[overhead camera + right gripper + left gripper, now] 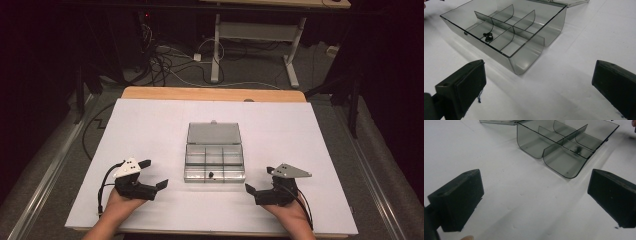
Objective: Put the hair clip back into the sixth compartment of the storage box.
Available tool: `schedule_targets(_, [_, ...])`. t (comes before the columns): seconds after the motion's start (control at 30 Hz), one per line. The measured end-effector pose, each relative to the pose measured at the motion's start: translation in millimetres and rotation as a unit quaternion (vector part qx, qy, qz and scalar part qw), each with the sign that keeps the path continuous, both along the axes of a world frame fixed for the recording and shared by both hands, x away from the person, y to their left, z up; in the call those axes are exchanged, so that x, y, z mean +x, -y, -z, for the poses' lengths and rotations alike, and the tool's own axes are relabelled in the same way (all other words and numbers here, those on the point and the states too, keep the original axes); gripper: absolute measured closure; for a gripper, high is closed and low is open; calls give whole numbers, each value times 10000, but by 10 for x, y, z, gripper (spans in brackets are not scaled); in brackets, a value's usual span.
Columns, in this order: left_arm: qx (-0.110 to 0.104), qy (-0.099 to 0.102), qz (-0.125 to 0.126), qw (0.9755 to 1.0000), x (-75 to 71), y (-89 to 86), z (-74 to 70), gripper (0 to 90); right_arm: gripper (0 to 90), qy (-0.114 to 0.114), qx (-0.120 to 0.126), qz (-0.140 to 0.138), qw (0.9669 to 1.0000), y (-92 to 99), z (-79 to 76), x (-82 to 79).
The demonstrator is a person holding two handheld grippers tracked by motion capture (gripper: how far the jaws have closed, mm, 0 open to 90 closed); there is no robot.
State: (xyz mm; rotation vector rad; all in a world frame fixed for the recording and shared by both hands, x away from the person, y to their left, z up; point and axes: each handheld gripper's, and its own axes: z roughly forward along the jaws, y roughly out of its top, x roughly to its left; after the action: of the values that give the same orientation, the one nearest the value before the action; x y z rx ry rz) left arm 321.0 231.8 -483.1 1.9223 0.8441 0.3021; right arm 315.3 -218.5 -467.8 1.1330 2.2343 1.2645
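Note:
A smoky clear plastic box with several compartments lies on the white sheet, its lid folded open flat behind it. A small black part sits in the middle compartment of the near row, also seen in the right gripper view as a small black part. My left gripper rests left of the box, open and empty, and looks at the box past its own gripper tips. My right gripper rests to the right of the box, open with nothing between its jaws.
The white sheet covers a wooden table whose far edge shows. Beyond it on the floor lie tangled cables and a desk frame. Bare sheet surrounds the box on all sides.

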Motion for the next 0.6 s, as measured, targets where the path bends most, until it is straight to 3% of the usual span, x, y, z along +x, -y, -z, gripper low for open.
schedule_targets(0.23, [-83, -102, -123, 9998, 20, -20, -4, 0, 0, 53, -26, 155, 9999, 59, 5, 55])
schedule_targets(0.43, [210, -133, -189, 9995, 25, 34, -14, 0, 0, 225, -29, 295, 9993, 120, -36, 89])
schedule_targets(0.6, [346, -334, -171, 9987, -8, 37, -39, 0, 0, 282, 12, 329, 9991, 143, -55, 113])
